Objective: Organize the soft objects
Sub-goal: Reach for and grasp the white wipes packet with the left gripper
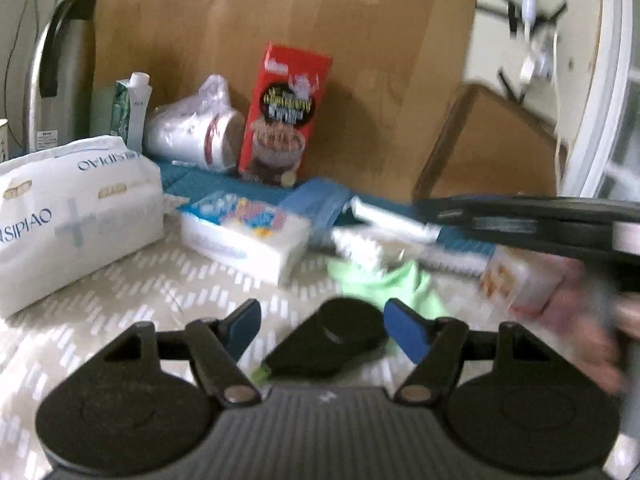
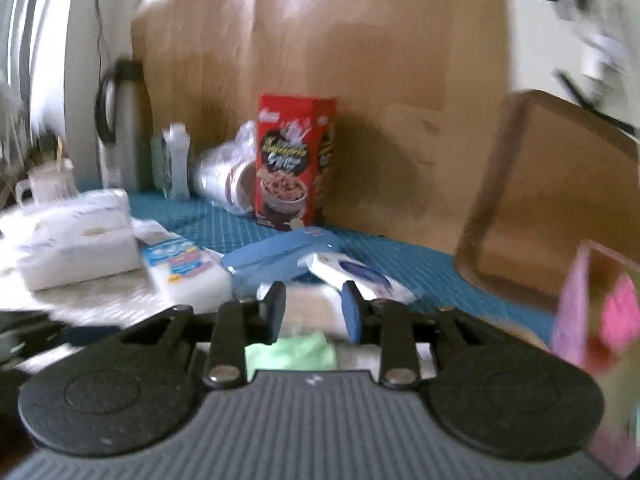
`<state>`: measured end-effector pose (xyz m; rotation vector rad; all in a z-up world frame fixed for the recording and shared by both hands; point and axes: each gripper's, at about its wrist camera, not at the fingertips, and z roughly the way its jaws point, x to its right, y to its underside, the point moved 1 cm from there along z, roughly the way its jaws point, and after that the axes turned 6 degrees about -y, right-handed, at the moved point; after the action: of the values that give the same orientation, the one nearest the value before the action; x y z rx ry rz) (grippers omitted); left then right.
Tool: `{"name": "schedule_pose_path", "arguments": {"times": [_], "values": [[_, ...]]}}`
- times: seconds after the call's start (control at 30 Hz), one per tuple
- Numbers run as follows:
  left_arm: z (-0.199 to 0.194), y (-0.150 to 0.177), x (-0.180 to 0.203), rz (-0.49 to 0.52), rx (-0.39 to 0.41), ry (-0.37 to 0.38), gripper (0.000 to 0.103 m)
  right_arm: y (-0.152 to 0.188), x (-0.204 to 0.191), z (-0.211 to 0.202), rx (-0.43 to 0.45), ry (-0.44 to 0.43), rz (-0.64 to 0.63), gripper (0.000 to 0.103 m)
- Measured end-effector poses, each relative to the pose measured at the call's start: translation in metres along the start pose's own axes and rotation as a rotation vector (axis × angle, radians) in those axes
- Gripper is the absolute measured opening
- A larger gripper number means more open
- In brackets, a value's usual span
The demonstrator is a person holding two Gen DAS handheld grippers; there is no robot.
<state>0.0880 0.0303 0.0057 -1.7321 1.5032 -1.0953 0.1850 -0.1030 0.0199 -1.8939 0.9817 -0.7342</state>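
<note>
A green cloth (image 1: pixel 394 286) lies crumpled on the patterned table just ahead of my left gripper (image 1: pixel 320 328), which is open and empty over a black object (image 1: pixel 332 338). Large white tissue packs (image 1: pixel 68 208) and a smaller tissue pack (image 1: pixel 248 236) lie to the left. My right gripper (image 2: pixel 312 310) is partly open, its jaws on either side of a pale soft pack (image 2: pixel 310 306); whether it grips it is unclear. The green cloth (image 2: pixel 292 354) shows below it. The right gripper body (image 1: pixel 540 222) crosses the left wrist view at right.
A red cereal box (image 1: pixel 284 116), bagged cups (image 1: pixel 192 132), a carton (image 1: pixel 132 108) and a steel thermos (image 1: pixel 56 72) stand against a cardboard wall (image 1: pixel 280 20). A blue pouch (image 2: pixel 276 258) lies on a blue mat (image 2: pixel 400 264). A brown tray (image 2: pixel 548 200) and a pink box (image 2: pixel 596 304) are at right.
</note>
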Motion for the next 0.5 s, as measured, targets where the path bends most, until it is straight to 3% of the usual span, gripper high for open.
{"name": "schedule_pose_path", "arguments": {"times": [0.07, 0.2, 0.27, 0.3, 0.33, 0.4, 0.5], "values": [[-0.005, 0.002, -0.001, -0.005, 0.025, 0.021, 0.069, -0.007, -0.008, 0.034, -0.065, 0.023, -0.066, 0.043], [-0.014, 0.002, -0.003, -0.016, 0.09, 0.021, 0.069, -0.008, -0.014, 0.083, -0.168, 0.12, -0.18, 0.043], [-0.017, 0.002, -0.005, -0.036, 0.107, 0.023, 0.07, -0.008, -0.014, 0.097, -0.189, 0.15, -0.243, 0.04], [-0.018, 0.002, -0.007, -0.049, 0.11, 0.025, 0.07, -0.007, -0.015, 0.1, -0.195, 0.174, -0.279, 0.032], [-0.018, 0.001, -0.01, -0.064, 0.109, 0.027, 0.07, -0.006, -0.016, 0.101, -0.197, 0.191, -0.312, 0.022], [-0.016, -0.001, -0.015, -0.089, 0.107, 0.032, 0.07, -0.006, -0.016, 0.097, -0.167, 0.233, -0.361, 0.018], [-0.017, -0.001, -0.021, -0.13, 0.114, 0.037, 0.07, -0.005, -0.017, 0.06, -0.064, 0.227, -0.364, 0.016]]}}
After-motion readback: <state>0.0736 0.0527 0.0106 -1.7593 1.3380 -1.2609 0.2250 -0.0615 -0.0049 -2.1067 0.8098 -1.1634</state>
